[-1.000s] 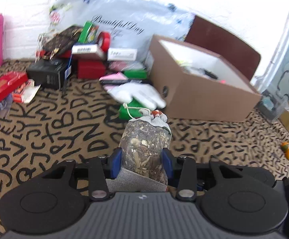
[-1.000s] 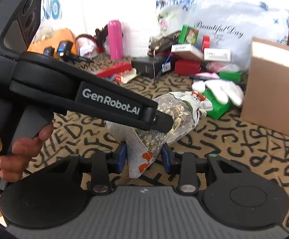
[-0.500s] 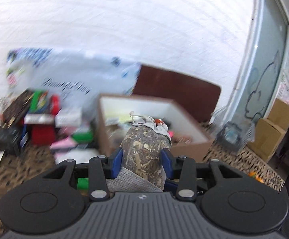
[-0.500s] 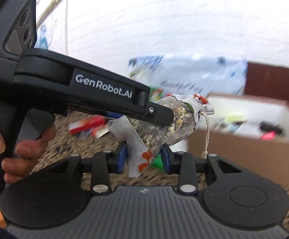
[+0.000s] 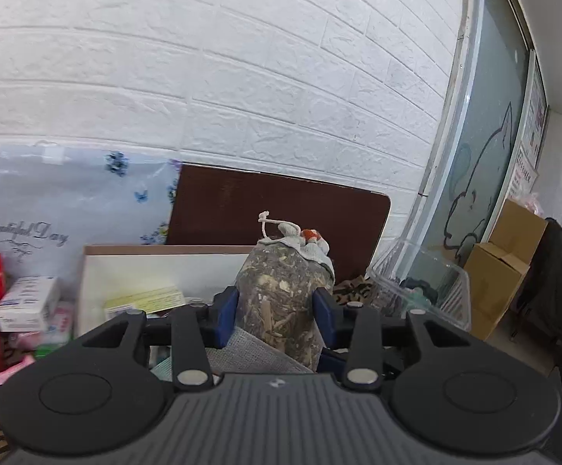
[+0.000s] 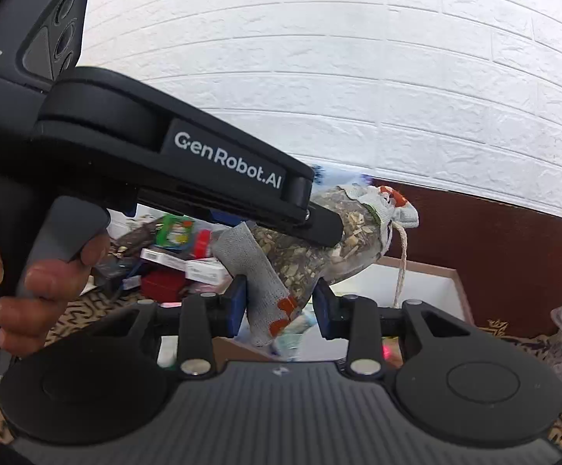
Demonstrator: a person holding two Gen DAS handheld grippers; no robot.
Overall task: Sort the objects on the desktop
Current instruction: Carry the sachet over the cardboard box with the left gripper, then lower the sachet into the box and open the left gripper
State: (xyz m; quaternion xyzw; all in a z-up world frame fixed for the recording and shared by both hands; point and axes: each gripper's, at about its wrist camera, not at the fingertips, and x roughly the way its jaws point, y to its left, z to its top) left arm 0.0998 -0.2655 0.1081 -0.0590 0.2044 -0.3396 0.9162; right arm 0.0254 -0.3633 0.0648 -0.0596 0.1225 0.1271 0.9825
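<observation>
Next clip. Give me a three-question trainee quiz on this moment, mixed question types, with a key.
1. True or false: only the left gripper grips the herb pouch.
2. What hangs from the pouch's tied end? A) white cord B) metal chain C) price tag
3. What container shows behind the pouch, and is it open?

Key
1. False: the right gripper clamps its grey fabric end too.
2. A
3. The cardboard box, open-topped, items inside.

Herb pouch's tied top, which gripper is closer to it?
Left. The left gripper clamps the herb pouch around its filled middle, just below the tied top. The right gripper pinches the grey cloth end, the part farthest from the tie.
</observation>
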